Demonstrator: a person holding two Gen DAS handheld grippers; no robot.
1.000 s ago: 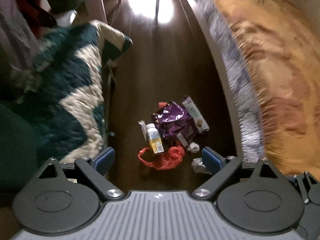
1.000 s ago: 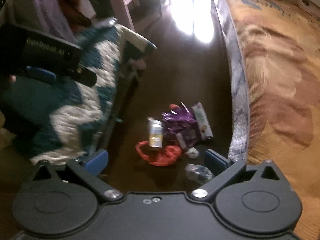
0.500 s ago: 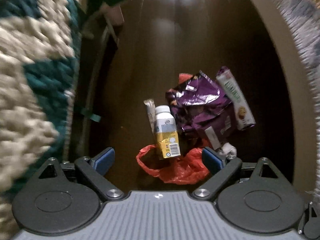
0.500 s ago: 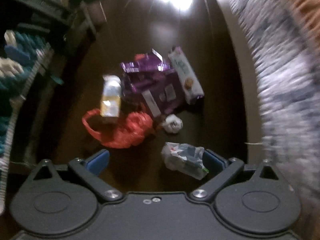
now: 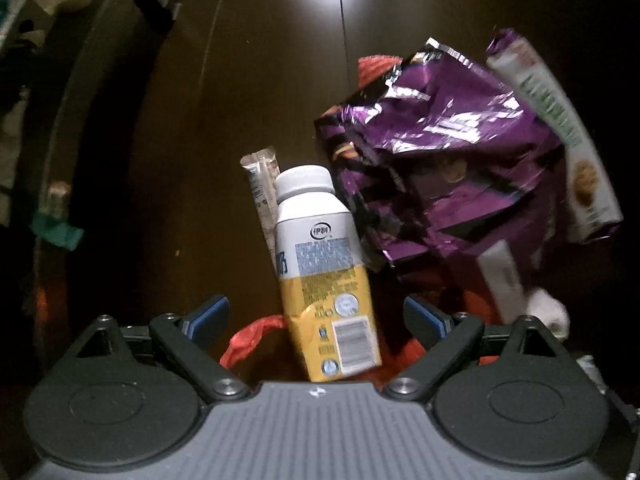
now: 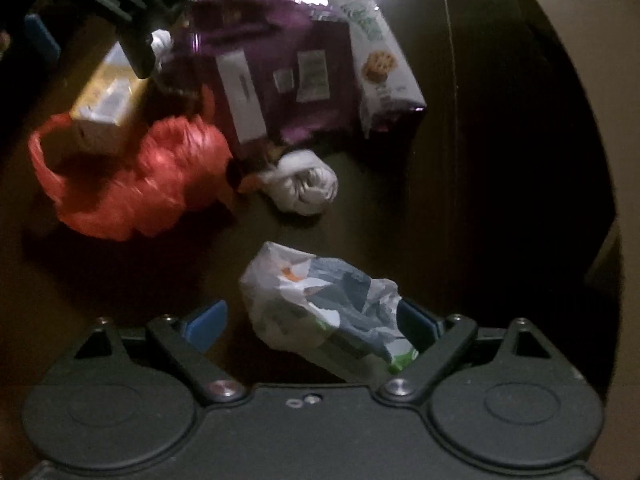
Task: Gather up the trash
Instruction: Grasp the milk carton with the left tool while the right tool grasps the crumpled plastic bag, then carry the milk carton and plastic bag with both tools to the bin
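A pile of trash lies on the dark wood floor. In the left wrist view my open left gripper straddles a white and yellow drink bottle that lies on a red plastic bag. A crumpled purple foil bag and a cookie packet lie to its right. In the right wrist view my open right gripper straddles a crumpled clear plastic wrapper. Beyond it lie a white paper wad, the red bag, the purple bag and the cookie packet. The left gripper shows at top left, over the bottle.
A thin stick wrapper lies left of the bottle. A curved furniture frame runs along the left. The bed's base rises on the right. Bare floor stretches ahead.
Both grippers have dropped much closer to the floor. The bottle now lies between the left fingers and the clear wrapper between the right fingers. Both stay open.
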